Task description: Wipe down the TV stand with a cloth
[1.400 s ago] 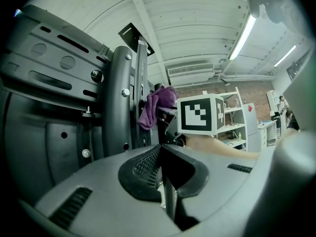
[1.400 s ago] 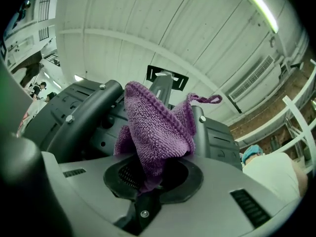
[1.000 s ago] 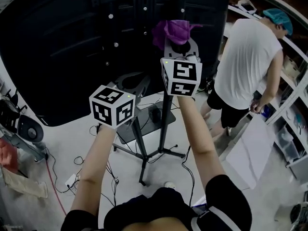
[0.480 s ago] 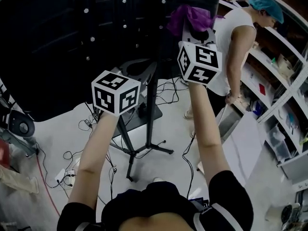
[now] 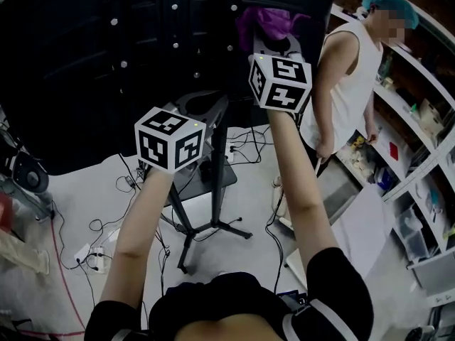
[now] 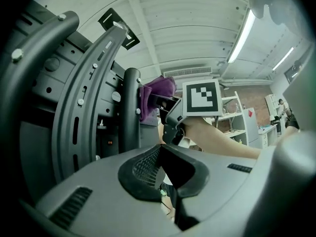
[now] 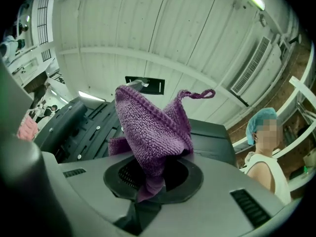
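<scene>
The right hand-held gripper [image 7: 150,177] pinches the fuzzy purple cloth [image 7: 153,127] up beside the black metal TV stand [image 5: 220,162]. The left hand-held gripper [image 6: 160,154] has its jaws together, empty. Loose folds could snag on the bolts [image 5: 123,65].

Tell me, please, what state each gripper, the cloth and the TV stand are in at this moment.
left gripper: jaws together, nothing held.
right gripper: shut on the purple cloth.
purple cloth: bunched up, one end clamped in the jaws, raised beside the stand's upright.
TV stand: standing upright on the floor.
</scene>
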`<state>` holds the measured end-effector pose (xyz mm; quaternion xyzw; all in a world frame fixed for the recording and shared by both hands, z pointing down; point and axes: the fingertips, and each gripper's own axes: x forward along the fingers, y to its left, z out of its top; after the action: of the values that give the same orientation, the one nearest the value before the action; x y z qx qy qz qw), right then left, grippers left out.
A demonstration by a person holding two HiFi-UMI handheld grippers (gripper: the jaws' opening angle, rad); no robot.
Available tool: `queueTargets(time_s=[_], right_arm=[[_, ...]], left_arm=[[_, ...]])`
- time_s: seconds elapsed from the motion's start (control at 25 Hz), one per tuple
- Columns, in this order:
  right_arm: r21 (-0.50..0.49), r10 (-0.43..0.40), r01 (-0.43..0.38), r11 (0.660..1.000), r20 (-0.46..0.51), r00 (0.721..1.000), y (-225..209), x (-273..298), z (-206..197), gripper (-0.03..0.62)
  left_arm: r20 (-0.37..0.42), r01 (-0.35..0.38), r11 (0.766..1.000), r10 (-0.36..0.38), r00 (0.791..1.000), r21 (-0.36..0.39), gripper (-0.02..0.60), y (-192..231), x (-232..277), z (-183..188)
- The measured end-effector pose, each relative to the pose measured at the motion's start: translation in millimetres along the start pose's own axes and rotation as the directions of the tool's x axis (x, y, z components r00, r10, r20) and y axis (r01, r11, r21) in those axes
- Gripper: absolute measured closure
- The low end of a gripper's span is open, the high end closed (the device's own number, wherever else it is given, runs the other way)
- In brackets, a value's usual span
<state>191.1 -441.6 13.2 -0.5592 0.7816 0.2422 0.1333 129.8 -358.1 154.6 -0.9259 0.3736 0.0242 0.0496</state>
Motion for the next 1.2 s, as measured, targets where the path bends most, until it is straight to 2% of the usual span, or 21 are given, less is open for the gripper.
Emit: queueTargets(time_s=[0.12, 0.32, 0.56, 0.72, 1.0, 1.2], right_arm=[[-0.016, 0.035, -0.036, 0.999, -0.012, 0.999, 7.6, 18.2, -5.2, 0.525], [-0.034, 0.017, -0.017, 0.999, -0.011, 1.0, -2.7, 25.5, -12.4, 0.525], [-0.033, -0.081, 0.079, 0.996, -0.051, 0.995, -53.3, 21.6, -31.3, 0.525], [-0.068, -0.127, 0.123, 0.99, -0.054, 0.99, -80.9, 18.5, -37.1, 0.525], [-0.114, -0.23, 0.218, 0.969, -0.104, 0.968, -131.1, 17.1, -50.9, 0.525], [-0.121, -0.288, 0.275, 0.954, -0.109, 0.951, -151.2, 12.9, -51.9, 0.525]], left_arm=[[-0.008, -0.033, 0.999, 0.033, 0.999, 0.003, 0.575, 5.8, 2.1, -1.5], [-0.012, -0.057, 0.998, 0.057, 0.998, 0.008, 0.575, 11.1, 1.6, -3.7], [-0.014, -0.057, 0.998, 0.057, 0.998, 0.015, 0.575, 8.7, 5.3, -6.0], [-0.016, -0.045, 0.999, 0.046, 0.999, 0.013, 0.575, 6.0, 8.5, -8.1], [-0.021, -0.037, 0.999, 0.038, 0.999, 0.008, 0.575, 4.2, 9.5, -13.3], [-0.025, -0.039, 0.999, 0.039, 0.999, 0.006, 0.575, 9.4, 4.6, -14.6]])
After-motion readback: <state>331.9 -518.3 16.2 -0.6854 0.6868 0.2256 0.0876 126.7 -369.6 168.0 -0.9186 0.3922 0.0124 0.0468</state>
